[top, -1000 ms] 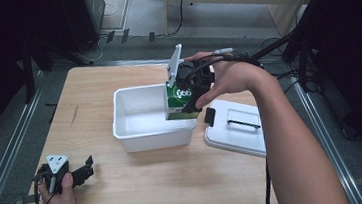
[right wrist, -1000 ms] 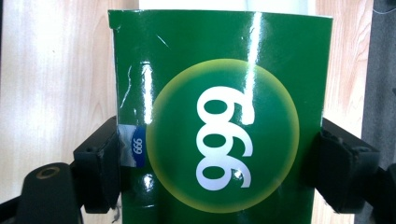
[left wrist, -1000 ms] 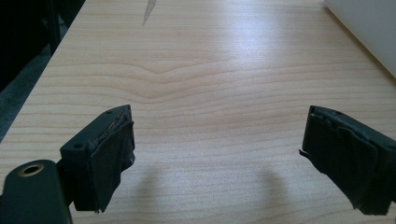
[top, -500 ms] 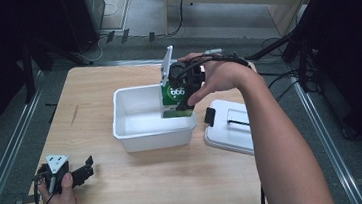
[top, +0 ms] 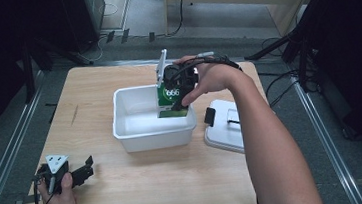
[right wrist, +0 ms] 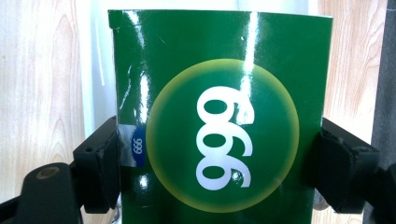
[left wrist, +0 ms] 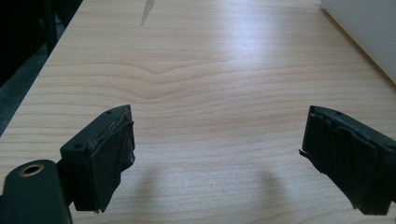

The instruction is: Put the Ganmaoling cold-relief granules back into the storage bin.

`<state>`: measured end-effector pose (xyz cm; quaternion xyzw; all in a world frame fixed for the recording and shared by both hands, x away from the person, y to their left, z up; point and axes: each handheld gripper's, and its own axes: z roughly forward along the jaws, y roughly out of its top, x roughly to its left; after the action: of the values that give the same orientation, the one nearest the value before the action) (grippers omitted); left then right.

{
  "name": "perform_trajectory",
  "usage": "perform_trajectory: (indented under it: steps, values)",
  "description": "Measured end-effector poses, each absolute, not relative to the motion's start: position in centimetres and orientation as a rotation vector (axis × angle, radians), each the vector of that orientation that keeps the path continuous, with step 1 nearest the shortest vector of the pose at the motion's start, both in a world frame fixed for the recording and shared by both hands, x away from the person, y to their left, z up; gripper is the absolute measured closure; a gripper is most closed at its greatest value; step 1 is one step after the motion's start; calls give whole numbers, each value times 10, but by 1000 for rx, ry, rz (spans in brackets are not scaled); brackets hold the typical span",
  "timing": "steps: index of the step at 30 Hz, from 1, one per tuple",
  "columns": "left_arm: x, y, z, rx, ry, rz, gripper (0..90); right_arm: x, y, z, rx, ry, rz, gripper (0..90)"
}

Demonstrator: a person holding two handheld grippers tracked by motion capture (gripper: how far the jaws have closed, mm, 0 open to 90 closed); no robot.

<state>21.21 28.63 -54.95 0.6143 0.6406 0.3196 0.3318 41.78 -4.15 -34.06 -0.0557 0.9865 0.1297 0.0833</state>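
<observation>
Nearest, the left gripper (top: 86, 170) rests at the pale wooden worktop (top: 142, 186)'s front left corner, jaws spread wide on nothing, bare wood ahead of it. Farther back, the right gripper (top: 177, 98) is clamped on a glossy green carton printed 999 (right wrist: 219, 121), held upright inside the white rectangular plastic tub (top: 141, 131). The carton's bottom is hidden behind the tub wall. A white lid with a black handle (top: 226, 127) lies just right of the tub, overhanging the worktop's right edge.

The green box (right wrist: 219, 121) carries the only readable marks. In the right gripper view its glossy face bears a pale-ringed circle with large white digits that read "666" as they stand there, or "999" turned the other way. A small blue oval sticker (right wrist: 137, 145) at its left edge repeats the three digits.
</observation>
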Motion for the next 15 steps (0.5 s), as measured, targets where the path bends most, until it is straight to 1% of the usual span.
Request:
perform_trajectory:
  steps: [15]
  values:
    - [212, 286, -550, 1609, 1674, 837, 95, 426, -41, -366, -181, 2960, 365, 163]
